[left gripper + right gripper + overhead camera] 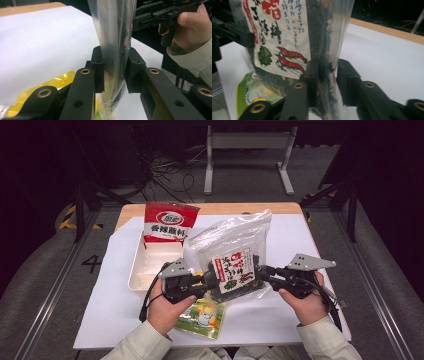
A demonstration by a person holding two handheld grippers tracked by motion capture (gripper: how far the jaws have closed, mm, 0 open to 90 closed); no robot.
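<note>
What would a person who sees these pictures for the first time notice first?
The eye falls first on the clear plastic bag of dark dried food with a white and red label, held up over the middle of the white table cover between the left gripper and the right gripper, each clamped on one side of it. Behind it, a red and white packet leans in a white tray; a yellow-green packet lies flat beneath.

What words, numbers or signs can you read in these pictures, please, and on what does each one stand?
"4": painted on the floor left of the table.
"香辣脆" and more: white band on the red packet; the last characters and round logo are too blurred.
Red and black handwritten-style characters, with two shrimp drawings: label of the clear seaweed bag; too blurred to read.
Yellow-green packet: cartoon figure, no legible text.
</note>
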